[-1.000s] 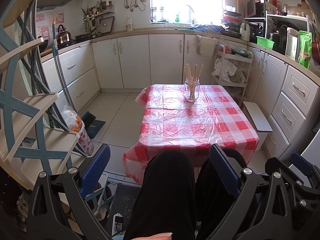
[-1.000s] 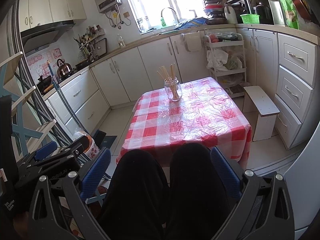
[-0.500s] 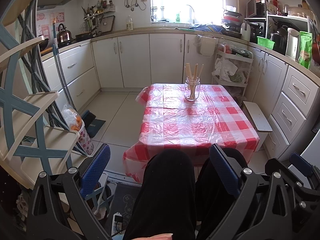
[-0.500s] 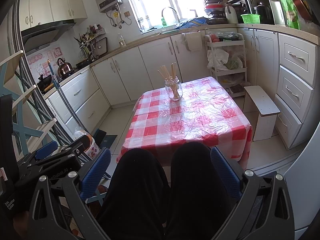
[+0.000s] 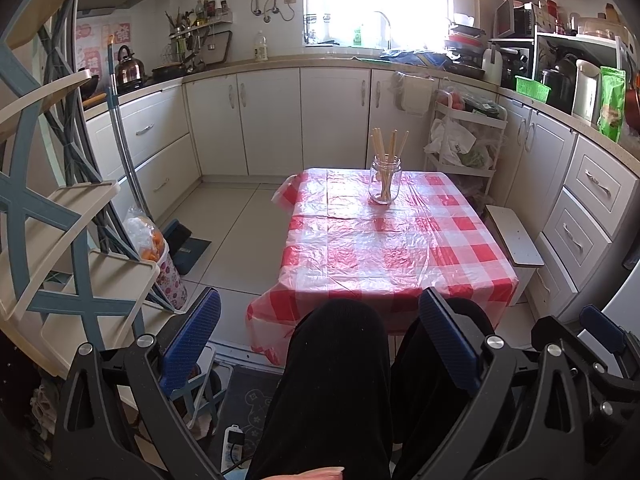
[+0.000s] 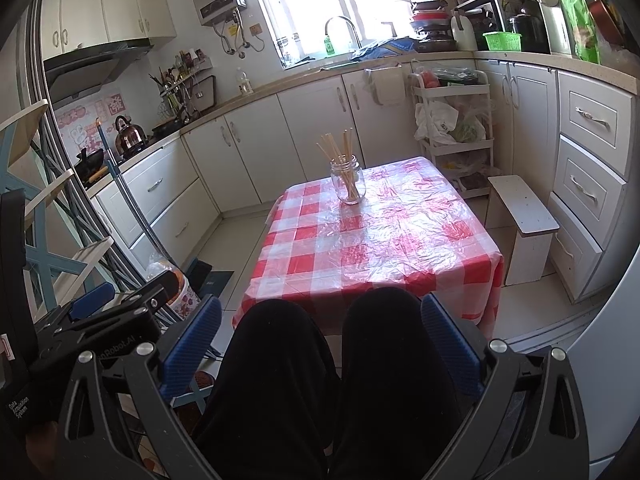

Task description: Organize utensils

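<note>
Left gripper (image 5: 320,344) spread wide, empty; right gripper (image 6: 320,344) likewise; far ahead of both, chopsticks (image 5: 387,160) upright in jar (image 5: 385,180) on table (image 5: 360,248).

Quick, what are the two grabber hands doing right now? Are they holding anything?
Left gripper: open, holding nothing, above the person's lap.
Right gripper: open, holding nothing, also above the lap.

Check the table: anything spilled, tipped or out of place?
Nothing stands out. The glass jar stands upright on the checkered tablecloth with the chopsticks inside; nothing spilled. The plastic cover is only wrinkled.
</note>
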The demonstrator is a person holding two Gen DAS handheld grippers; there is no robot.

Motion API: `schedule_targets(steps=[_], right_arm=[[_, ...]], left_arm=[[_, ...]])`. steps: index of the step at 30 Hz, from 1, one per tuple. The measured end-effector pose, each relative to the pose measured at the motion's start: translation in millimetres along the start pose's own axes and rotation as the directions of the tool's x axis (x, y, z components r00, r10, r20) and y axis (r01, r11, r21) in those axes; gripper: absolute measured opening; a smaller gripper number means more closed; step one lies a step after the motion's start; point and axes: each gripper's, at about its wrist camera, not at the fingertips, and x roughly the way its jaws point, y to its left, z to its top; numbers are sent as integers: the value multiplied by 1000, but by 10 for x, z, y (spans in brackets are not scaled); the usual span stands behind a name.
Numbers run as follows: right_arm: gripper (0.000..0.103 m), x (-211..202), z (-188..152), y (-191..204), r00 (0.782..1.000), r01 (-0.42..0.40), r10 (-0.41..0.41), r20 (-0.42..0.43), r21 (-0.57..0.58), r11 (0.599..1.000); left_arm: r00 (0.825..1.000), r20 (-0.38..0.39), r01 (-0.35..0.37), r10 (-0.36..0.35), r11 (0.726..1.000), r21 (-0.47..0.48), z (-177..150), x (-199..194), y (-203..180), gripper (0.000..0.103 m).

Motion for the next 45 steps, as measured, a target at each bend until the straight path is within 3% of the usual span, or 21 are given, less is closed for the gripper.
schedule_targets(steps=[45], right_arm=[[96, 1, -15, 20, 1000, 1, -1, 0, -1, 1000]], left_arm=[[1000, -5, 2, -2, 1000, -6, -14, -51, -16, 95]])
